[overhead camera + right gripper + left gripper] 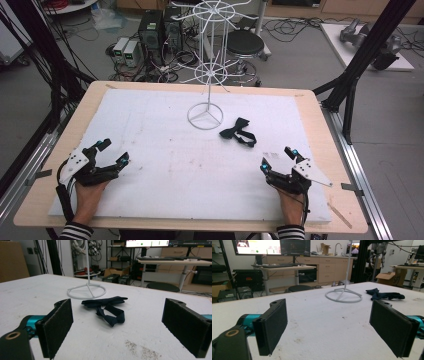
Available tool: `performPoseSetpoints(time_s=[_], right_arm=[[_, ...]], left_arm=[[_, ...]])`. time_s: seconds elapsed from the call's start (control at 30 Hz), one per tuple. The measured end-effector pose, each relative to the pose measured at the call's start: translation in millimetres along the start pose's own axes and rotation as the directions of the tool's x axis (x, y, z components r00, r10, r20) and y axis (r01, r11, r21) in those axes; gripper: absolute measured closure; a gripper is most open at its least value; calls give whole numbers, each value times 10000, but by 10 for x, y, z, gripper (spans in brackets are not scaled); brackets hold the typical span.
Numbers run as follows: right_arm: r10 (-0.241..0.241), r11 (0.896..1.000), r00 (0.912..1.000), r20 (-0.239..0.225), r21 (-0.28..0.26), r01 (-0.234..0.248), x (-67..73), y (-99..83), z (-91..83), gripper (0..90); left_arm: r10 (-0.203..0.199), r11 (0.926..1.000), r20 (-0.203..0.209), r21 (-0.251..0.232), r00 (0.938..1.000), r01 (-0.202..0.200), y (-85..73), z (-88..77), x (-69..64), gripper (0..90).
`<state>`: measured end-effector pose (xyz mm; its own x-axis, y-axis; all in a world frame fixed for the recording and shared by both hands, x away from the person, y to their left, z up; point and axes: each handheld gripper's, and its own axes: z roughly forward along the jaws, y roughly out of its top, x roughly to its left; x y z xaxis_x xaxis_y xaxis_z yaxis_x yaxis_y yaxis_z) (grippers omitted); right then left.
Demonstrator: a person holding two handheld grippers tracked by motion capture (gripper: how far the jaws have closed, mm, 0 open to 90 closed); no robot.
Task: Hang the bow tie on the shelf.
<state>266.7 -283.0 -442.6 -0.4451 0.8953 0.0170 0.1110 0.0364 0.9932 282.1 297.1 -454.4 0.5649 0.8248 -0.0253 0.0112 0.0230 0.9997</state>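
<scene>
Nothing grasped yet: both jaws wide apart, bow tie (238, 132) lying untouched mid-frame beside wire stand (205, 116), pickup ahead.

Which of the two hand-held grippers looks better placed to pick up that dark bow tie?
Probably the right gripper: the bow tie lies just ahead of its open jaws. The left gripper, also open, sits at the far side of the table.

Table (320, 150): white mat (165, 150), bow tie (238, 132), stand (205, 116)
</scene>
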Motion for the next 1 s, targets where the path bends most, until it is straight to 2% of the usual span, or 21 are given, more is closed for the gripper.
performPoseSetpoints(time_s=[0.2,0.3,0.43,0.5,0.53,0.57,0.73,0.83,1.0], right_arm=[[5,9989,10000,34,466,-6,-41,159,60,90],[90,9973,9999,59,727,-94,-81,297,127,89],[-107,9952,9999,-3,972,107,-100,395,201,90],[-298,9894,9995,-95,1422,308,-107,488,301,90],[-298,9894,9995,-95,1422,308,-107,488,301,90],[-364,9833,9992,-164,1779,388,-109,538,373,90],[-734,9660,9966,-380,2458,805,-124,649,564,90],[-771,9565,9958,-497,2780,880,-129,715,660,90],[-876,9308,9923,-874,3477,1128,-139,821,850,90]], left_arm=[[10,10000,-8,15,10000,-10,0,0,-1,152],[13,10000,-9,17,10000,-13,1,0,0,152],[23,10000,-15,20,10000,-23,1,0,-2,152],[25,10000,-16,21,10000,-25,1,0,-2,152],[44,10000,-14,32,10000,-44,1,0,-1,152],[12,10000,-12,8,10000,-12,0,1,-3,152],[45,10000,-16,29,10000,-45,1,1,-3,152],[42,10000,-17,33,10000,-42,1,1,-2,152],[8,10000,-22,17,10000,-8,0,2,-3,152]])
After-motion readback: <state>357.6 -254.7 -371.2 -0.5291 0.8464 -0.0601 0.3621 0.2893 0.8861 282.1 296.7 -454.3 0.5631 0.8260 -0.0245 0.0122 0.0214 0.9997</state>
